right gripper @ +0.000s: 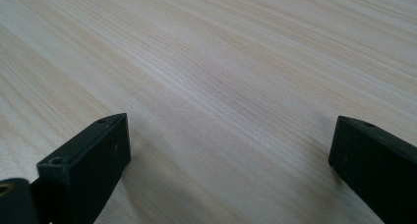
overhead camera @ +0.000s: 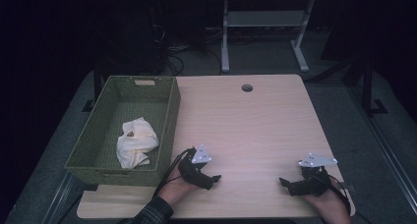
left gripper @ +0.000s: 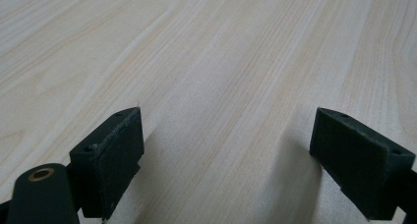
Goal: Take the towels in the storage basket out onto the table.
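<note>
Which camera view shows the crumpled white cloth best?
The high view: the white cloth lies crumpled inside the green woven basket at the table's left side. The left and right gripper views look past open jaws at bare wood grain, so they tell nothing about the cloth.

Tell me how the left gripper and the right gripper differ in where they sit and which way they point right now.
The left gripper sits near the green basket that holds the white cloth; the right gripper sits far from it, toward the table's right side. In the high view the left gripper's tip points right, the right gripper's tip points left, so they face each other. Both are hand-held low over bare wood, jaws open and holding nothing.
</note>
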Tool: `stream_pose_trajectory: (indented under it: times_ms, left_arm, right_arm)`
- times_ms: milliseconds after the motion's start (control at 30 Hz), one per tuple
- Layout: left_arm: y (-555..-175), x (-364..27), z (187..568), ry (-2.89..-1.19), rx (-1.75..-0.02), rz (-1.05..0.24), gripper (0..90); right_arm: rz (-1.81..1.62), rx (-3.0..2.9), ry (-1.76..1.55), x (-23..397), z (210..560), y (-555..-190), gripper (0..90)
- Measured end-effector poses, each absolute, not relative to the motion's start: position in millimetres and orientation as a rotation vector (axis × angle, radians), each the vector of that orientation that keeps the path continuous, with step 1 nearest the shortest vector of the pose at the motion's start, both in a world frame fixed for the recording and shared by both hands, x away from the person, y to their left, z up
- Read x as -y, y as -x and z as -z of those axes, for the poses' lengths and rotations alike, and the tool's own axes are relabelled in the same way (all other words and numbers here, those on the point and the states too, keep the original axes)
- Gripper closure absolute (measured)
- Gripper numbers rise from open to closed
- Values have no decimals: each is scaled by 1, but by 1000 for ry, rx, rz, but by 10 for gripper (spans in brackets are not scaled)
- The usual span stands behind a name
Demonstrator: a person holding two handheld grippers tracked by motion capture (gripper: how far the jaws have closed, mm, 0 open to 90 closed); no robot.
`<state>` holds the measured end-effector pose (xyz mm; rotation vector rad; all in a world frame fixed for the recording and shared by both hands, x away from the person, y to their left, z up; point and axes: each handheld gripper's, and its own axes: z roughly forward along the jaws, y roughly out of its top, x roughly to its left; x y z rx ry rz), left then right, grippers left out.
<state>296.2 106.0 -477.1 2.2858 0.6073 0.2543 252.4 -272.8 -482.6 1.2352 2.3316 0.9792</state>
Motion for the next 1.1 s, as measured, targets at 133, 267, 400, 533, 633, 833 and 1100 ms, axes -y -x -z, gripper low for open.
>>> stream_pose_trajectory:
  times_ms: [133, 267, 400, 533, 633, 833, 1100]
  left_arm:
    - [-297, -105, 475, -2303, -609, -249, 122]
    - [-300, -105, 473, -2303, -648, -220, 127]
    - [-303, -106, 469, -2309, -662, -223, 127]
    - [-304, -108, 466, -2302, -667, -220, 128]
    - [-306, -108, 461, -2281, -672, -230, 130]
    - [-309, -108, 454, -2262, -665, -242, 130]
    - [-311, -109, 443, -2256, -652, -249, 130]
  right_arm:
    - [-978, -2333, -1233, 273, 483, -252, 17]
    - [-978, -2333, -1233, 273, 483, -252, 17]
    - [-979, -2333, -1233, 273, 483, -252, 17]
    - [-979, -2334, -1231, 273, 483, -252, 17]
    - [-979, -2333, -1232, 273, 483, -252, 17]
    - [-979, -2333, -1231, 273, 483, -252, 17]
    - [-978, -2333, -1231, 273, 483, -252, 17]
